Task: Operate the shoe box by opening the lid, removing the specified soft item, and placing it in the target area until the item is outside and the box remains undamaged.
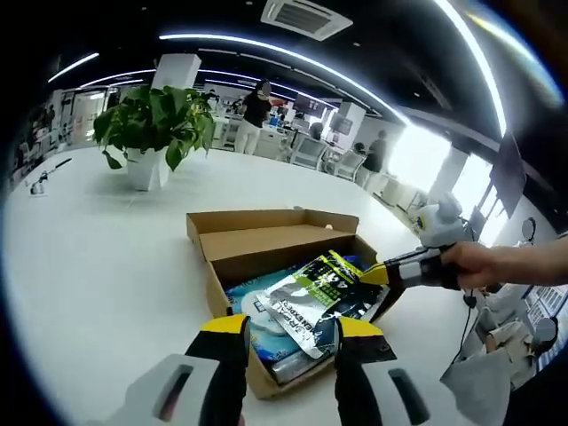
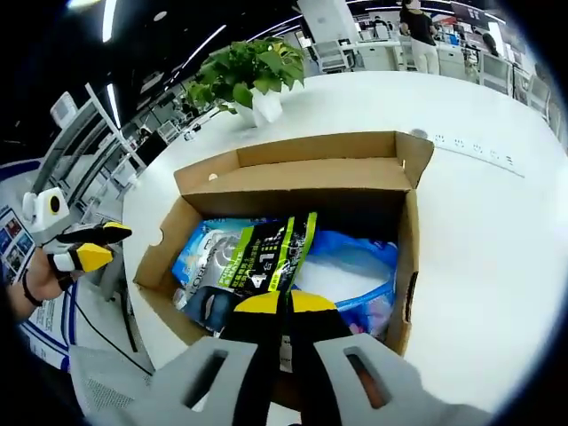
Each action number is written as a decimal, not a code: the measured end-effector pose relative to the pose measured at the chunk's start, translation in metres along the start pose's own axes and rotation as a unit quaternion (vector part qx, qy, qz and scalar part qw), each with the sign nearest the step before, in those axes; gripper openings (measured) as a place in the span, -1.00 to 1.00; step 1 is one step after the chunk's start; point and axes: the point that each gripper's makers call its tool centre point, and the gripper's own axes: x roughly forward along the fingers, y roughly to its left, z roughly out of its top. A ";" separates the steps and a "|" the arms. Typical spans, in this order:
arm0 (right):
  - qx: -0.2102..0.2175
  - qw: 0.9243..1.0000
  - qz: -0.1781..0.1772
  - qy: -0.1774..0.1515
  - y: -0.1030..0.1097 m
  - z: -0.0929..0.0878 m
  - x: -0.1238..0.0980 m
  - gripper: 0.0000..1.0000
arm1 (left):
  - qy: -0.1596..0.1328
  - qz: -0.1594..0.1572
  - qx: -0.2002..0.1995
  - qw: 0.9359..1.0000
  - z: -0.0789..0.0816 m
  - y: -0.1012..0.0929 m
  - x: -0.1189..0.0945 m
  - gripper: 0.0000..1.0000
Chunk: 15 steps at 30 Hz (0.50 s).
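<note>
An open brown shoe box [image 1: 232,257] sits on the white table, its lid [image 1: 266,220] folded back. Inside, a black, green and white soft pouch [image 1: 315,293] lies slanted on top of blue packets [image 1: 257,306]. My right gripper [image 1: 377,273] comes in from the right and is shut on the pouch's edge. In the right gripper view the jaws [image 2: 284,303] are pinched together on the pouch [image 2: 266,253], over the box [image 2: 408,266]. My left gripper [image 1: 293,333] stands open at the box's near wall with nothing gripped; it also shows beside the box [image 2: 96,245].
A potted plant [image 1: 155,124] stands on the table beyond the box [image 2: 253,71]. The white tabletop [image 1: 106,257] spreads wide around the box. A hand [image 1: 479,262] holds the right gripper. Desks, chairs and people fill the office behind.
</note>
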 end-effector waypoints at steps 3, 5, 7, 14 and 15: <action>-0.001 1.000 -0.004 -0.004 -0.002 0.002 -0.004 -1.00 | 0.002 -0.004 0.000 1.000 -0.001 -0.003 0.002 -0.24; -0.003 1.000 -0.006 -0.006 -0.004 0.002 -0.006 -1.00 | 0.002 -0.007 0.000 1.000 0.000 -0.006 0.004 -0.24; -0.004 1.000 -0.008 -0.008 -0.005 0.003 -0.010 -1.00 | 0.004 -0.010 0.001 1.000 -0.001 -0.008 0.007 -0.24; -0.004 1.000 -0.018 -0.017 -0.011 0.007 -0.022 -1.00 | 0.010 -0.022 -0.003 1.000 -0.001 -0.016 0.015 -0.24; -0.004 1.000 -0.020 -0.018 -0.012 0.007 -0.024 -1.00 | 0.012 -0.024 -0.003 1.000 -0.002 -0.018 0.017 -0.24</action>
